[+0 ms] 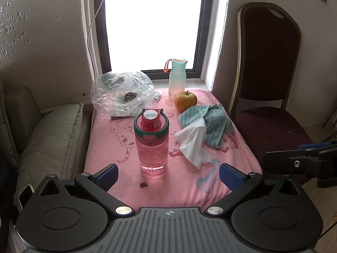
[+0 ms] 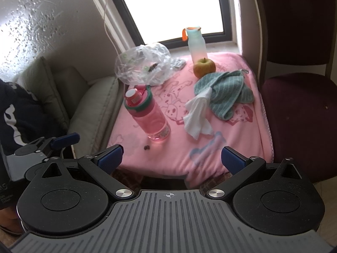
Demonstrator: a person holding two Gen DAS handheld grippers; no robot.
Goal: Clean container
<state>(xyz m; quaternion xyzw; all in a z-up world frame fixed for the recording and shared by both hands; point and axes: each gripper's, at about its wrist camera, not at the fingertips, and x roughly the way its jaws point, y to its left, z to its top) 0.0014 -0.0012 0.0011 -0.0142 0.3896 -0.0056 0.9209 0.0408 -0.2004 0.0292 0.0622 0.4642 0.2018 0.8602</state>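
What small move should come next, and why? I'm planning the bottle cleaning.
Probably ease the open left gripper forward around the upright pink bottle, which stands centred just ahead of its fingers; the open right gripper could then fetch the white cloth beside it.

Daylight pours in from the window (image 1: 154,21) at 12 o'clock, blown out to pure white in both views with no detail behind the glass. The walls and chair (image 1: 271,67) beside it fall dim by contrast. The pink bottle (image 1: 151,145) glows, backlit, and throws a soft pink-tinted patch toward 6 o'clock on the blanket (image 1: 179,181). Fisheye bending curves the window frame and walls near the edges, and the corners darken. Focus is fairly sharp throughout.
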